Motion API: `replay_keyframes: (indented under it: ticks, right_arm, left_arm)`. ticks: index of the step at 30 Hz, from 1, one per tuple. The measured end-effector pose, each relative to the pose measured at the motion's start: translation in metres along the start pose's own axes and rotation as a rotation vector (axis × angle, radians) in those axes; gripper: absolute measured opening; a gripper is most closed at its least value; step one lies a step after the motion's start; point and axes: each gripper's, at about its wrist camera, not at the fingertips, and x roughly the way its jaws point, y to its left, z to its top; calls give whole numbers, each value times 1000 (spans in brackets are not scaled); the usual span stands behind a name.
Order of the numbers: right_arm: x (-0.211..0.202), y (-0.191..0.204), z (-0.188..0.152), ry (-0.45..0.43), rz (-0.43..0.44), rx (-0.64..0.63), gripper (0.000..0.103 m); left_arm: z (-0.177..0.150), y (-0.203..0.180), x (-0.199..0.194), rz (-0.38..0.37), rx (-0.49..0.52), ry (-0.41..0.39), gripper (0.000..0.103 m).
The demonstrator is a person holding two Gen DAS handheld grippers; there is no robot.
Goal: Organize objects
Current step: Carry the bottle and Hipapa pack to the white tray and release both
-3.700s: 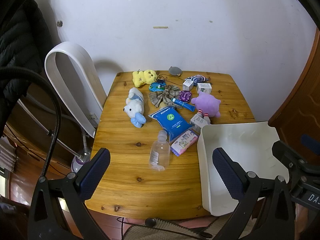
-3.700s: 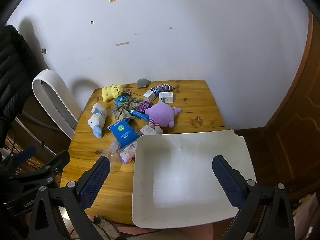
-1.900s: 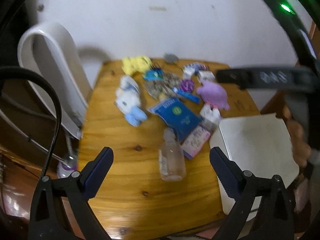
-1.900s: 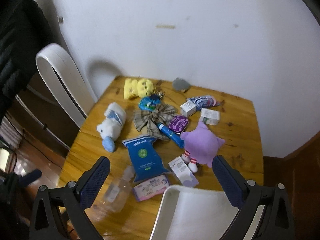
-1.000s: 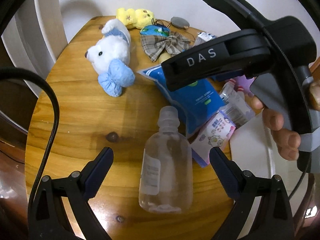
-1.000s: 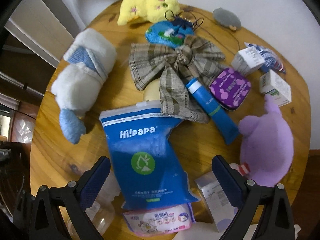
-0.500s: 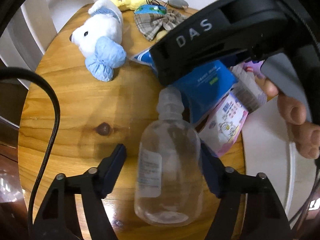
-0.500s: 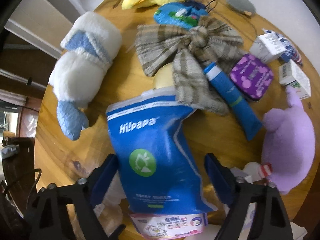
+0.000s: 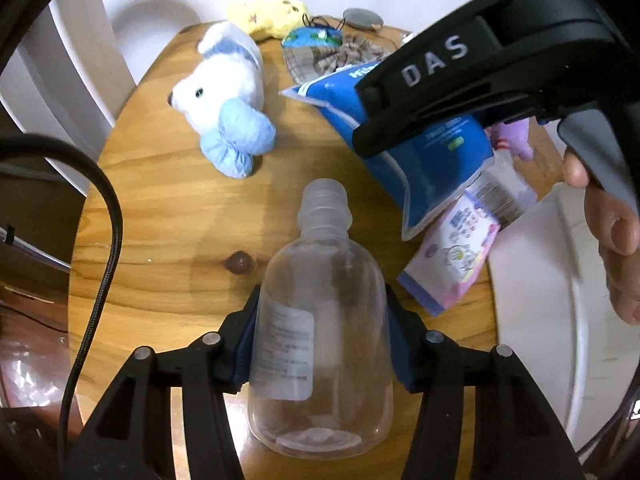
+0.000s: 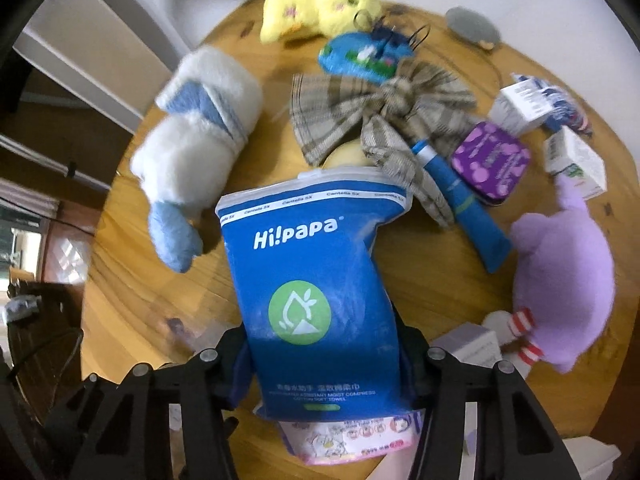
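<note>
The right gripper (image 10: 324, 356) has just been closing on the blue pouch (image 10: 316, 276), and its 2 pads now press the pouch's lower sides, the top edge reaching toward the plaid bow (image 10: 380, 120). Below the pouch lies a pink packet (image 10: 348, 440), partly covered. On the wooden table (image 10: 432, 276), a white plush (image 10: 196, 152) lies left of the pouch and a purple plush (image 10: 560, 280) right. A blue tube (image 10: 460, 204) runs from under the bow, touching a purple tin (image 10: 490, 162). A yellow plush (image 10: 320, 8) and a blue charm (image 10: 364, 56) sit at the far edge. 2 small boxes (image 10: 520, 108) lie far right. The picture is slightly blurred.
</note>
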Motion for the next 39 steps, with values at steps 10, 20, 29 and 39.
replay_keyframes:
  ticks: [10, 20, 29, 39]
  right_arm:
    - [-75, -21, -31, -200, 124, 111, 56]
    - [-182, -56, -98, -481, 224, 236, 56]
    - [-249, -101, -198, -636, 103, 312, 56]
    - [-215, -130, -264, -577, -122, 396, 57]
  left_arm:
    - [20, -18, -60, -17, 54, -105, 58]
    - [11, -100, -161, -36, 146, -247, 58]
    - [26, -173, -190, -110, 215, -283, 58]
    - [42, -237, -174, -160, 257, -236, 58]
